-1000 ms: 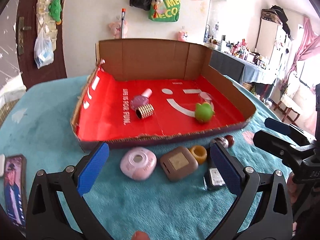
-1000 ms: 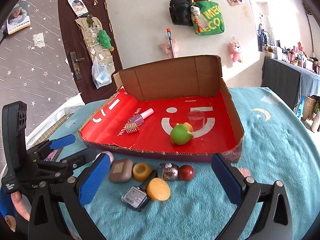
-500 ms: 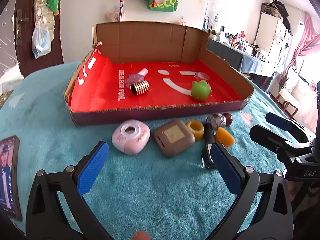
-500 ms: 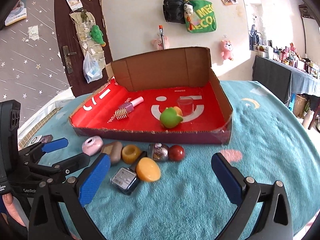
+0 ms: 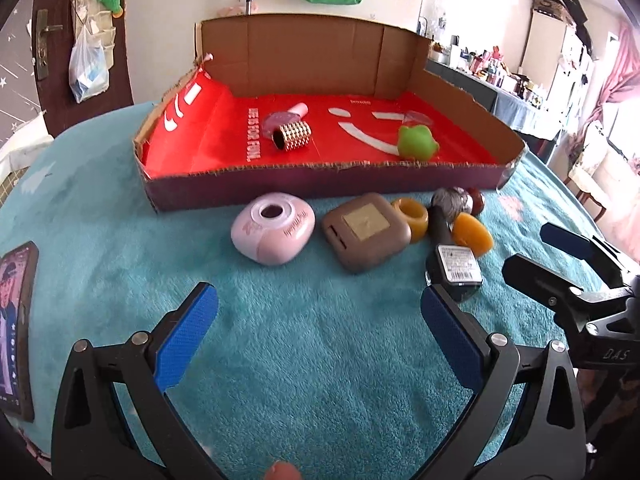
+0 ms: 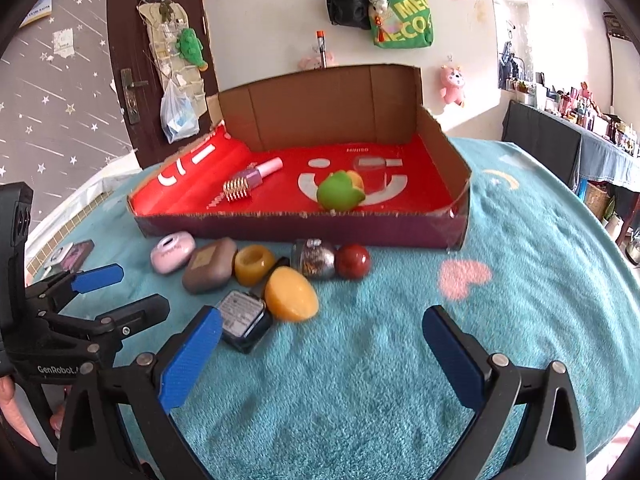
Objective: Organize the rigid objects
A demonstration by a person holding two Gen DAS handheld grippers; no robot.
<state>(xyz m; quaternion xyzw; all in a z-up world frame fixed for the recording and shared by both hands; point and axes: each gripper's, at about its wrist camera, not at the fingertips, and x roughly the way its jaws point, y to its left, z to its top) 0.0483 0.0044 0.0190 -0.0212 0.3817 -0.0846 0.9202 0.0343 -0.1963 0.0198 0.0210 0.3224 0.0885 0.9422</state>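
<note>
Both grippers have drawn back from the cardboard box (image 5: 320, 190) over the past second, leaving more teal cloth between them and the row of small things. On the cloth-covered surface (image 6: 520, 280), the left gripper (image 5: 318, 330) hovers with its blue-padded jaws spread wide and holding nothing; the right gripper (image 6: 322, 346) hangs equally wide open and empty. Along the box's front wall lie a pink case (image 5: 273, 229), a brown case (image 5: 366, 226), a yellow ring (image 5: 412, 216), a dark bottle (image 5: 454, 262), an orange egg shape (image 6: 291, 294), a glittery ball (image 6: 314, 258) and a red ball (image 6: 353, 261), most touching a neighbour. Inside the red-lined box rest a green toy (image 5: 417, 142), a gold-capped pink bottle (image 5: 289, 128) and a clear cup (image 6: 370, 174). A phone (image 5: 14, 326) lies at the surface's left edge.
</note>
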